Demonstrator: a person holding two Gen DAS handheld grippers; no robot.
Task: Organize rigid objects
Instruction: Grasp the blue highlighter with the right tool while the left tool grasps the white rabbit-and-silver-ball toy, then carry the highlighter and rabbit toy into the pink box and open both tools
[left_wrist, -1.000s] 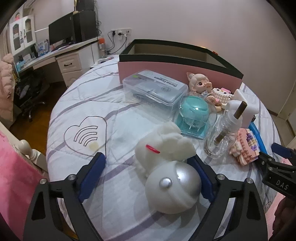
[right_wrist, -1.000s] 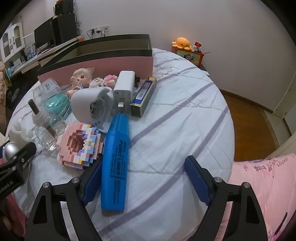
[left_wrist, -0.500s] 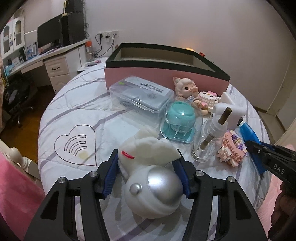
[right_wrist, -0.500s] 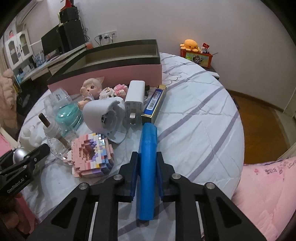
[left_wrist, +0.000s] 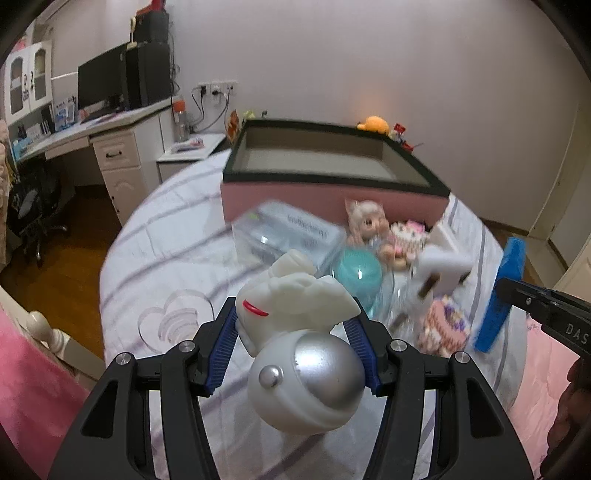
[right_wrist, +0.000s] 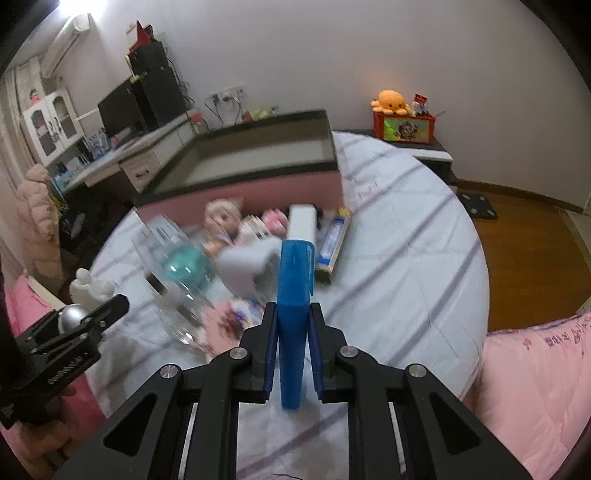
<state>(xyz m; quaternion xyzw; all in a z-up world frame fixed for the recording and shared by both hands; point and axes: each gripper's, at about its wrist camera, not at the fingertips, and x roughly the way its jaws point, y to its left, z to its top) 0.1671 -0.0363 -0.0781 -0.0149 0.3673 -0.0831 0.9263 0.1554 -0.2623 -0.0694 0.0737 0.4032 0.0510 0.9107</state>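
- Gripping a white and silver toy figure (left_wrist: 295, 343), the left claw (left_wrist: 295, 354) has its blue pads pressed on both sides of the toy, which is lifted clear of the striped bedsheet (left_wrist: 162, 251) below it.
- Clamped between the pads of the right claw (right_wrist: 293, 350) is a blue highlighter (right_wrist: 293, 295), standing on edge and pointing forward along the fingers; in the left wrist view the same highlighter (left_wrist: 498, 295) shows off to the right of the left claw, held up off the bed.
- Just ahead of the left claw, blurred, lie a teal dome-shaped object (left_wrist: 358, 275) and a clear plastic case (left_wrist: 284, 232); a small doll (left_wrist: 367, 221) sits beyond them.
- Ahead and to the right of the left claw are a white block-like gadget (left_wrist: 443, 262) and a pink brick model (left_wrist: 447, 325), both too blurred to read in detail.
- Ahead of the right claw, past the highlighter's tip, a white charger (right_wrist: 303, 221) lies beside a narrow yellow-edged box (right_wrist: 334, 247).
- Farther ahead of both claws a pink storage box with a dark rim (left_wrist: 332, 199) stands open on the bed, its inside bare as far as can be seen.
- Far off to the left of both claws is a bench (left_wrist: 92, 129) with a monitor (left_wrist: 99, 81) on it.
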